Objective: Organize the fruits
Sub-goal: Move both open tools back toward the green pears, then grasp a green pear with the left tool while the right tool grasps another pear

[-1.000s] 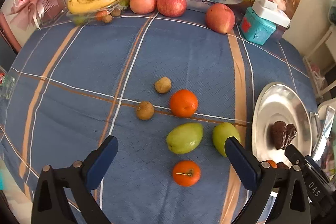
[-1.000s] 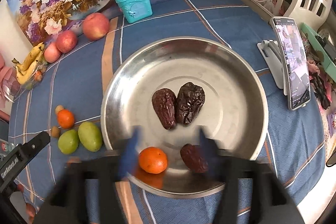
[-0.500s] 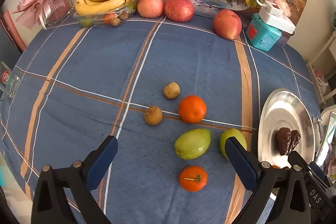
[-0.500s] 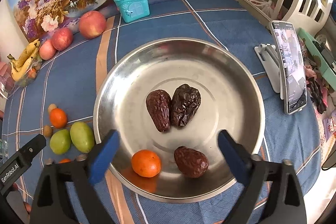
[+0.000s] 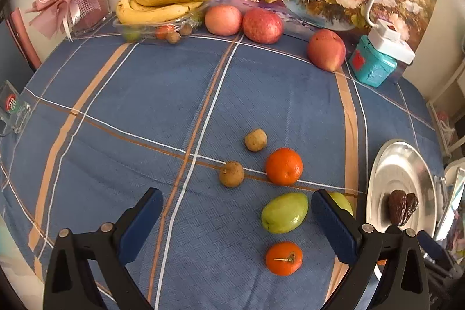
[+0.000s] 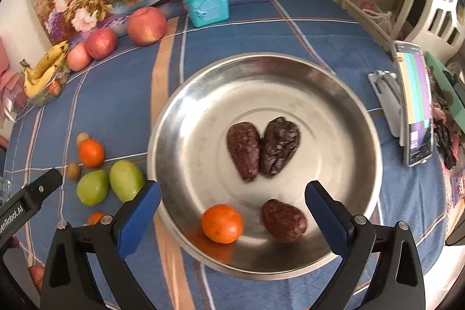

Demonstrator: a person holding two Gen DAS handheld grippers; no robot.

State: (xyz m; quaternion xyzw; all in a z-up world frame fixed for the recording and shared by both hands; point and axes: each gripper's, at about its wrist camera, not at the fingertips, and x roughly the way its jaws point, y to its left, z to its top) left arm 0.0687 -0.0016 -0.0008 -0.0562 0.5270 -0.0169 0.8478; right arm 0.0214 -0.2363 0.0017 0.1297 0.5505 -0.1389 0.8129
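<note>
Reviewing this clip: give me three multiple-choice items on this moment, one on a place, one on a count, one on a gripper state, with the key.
1. Where does the orange nearest the right gripper lie?
A. in the steel plate
B. beside the bananas
C. on the phone

2. How many dark dried dates are in the plate?
A. one
B. three
C. five

3. How do the left gripper jaws stand?
A. shut on a green fruit
B. shut on nothing
C. open, holding nothing

Key: 1 A, the orange rests inside the rim. 2 B, a touching pair plus one date near the orange. 3 C, cloth shows between the spread blue pads.
</note>
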